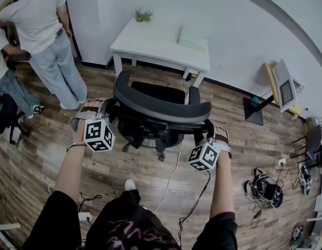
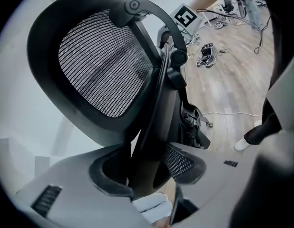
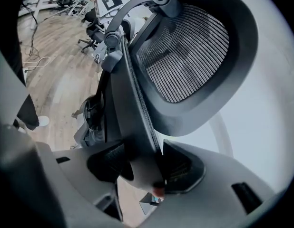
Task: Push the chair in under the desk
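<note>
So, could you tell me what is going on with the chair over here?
A person has both grippers on the backrest of the black office chair: the jaws of the left gripper clamp one side edge, those of the right gripper the other. The chair faces the white desk, but its seat is not yet under it. Two other people stand nearby.

No legible text, labels or numbers anywhere.
</note>
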